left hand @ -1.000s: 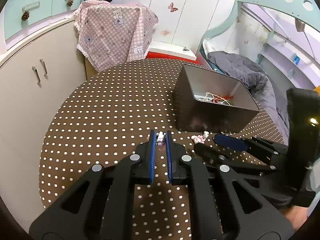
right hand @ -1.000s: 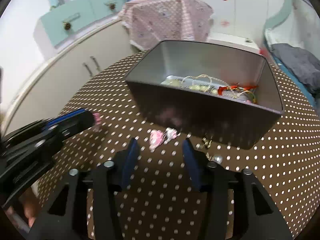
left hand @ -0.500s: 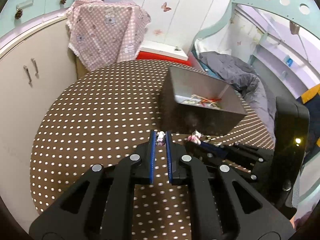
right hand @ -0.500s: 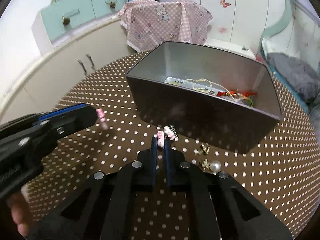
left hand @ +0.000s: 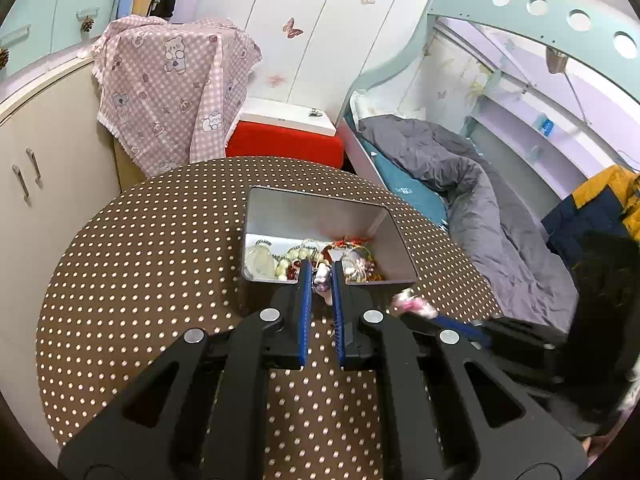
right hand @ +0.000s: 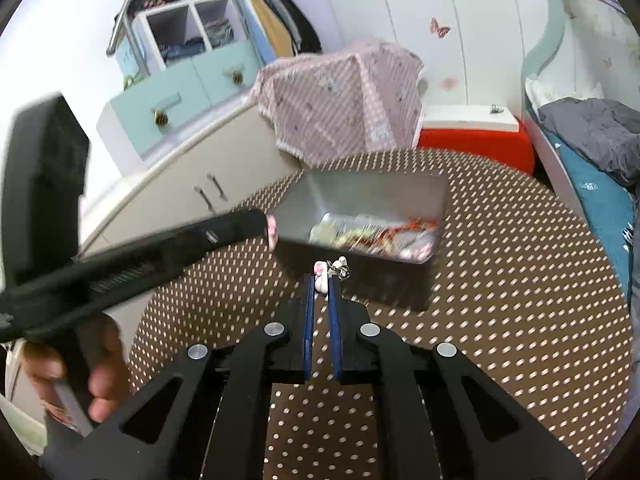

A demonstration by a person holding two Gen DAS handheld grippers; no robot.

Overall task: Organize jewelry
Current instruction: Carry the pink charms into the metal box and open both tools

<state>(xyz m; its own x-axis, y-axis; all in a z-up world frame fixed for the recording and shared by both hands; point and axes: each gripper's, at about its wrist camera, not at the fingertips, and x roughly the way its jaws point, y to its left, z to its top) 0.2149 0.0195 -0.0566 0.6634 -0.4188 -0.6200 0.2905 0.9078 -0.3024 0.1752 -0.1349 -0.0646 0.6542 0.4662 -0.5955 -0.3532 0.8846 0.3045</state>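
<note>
Closed the right hand-held gripper (right hand: 320, 286) on a small pink-and-white charm (right hand: 321, 276) with a bit of metal fitting at its tip, where a second earlier its jaws had stood wide over that piece lying on the dotted counter (right hand: 520, 280). Lifted it clear of the cloth; held now just short of the near wall of the metal tin (right hand: 360, 188). Kept the left hand-held gripper (left hand: 320, 276) narrow throughout, clamped on its own small pale charm (left hand: 321, 278), and carried that from low over the counter up to the tin's near rim, above the tangle of beads and red cord (left hand: 348, 246) already inside.

Compared with the earliest frames: both charms off the counter instead of one; tin seen from higher up, its contents now in plain view from the left wrist; left hand-held gripper seen in the right view (right hand: 267, 227) raised alongside the tin rather than down near the cloth. Blurred pink piece (left hand: 412, 304) at the right gripper's tip visible beside the tin in the left view.

Judged from this: both pieces picked and on their way, with only the drop into the tin left for each. Could not tell whether other loose items remained on the counter, the spot by the tin's front being hidden behind the grippers.
</note>
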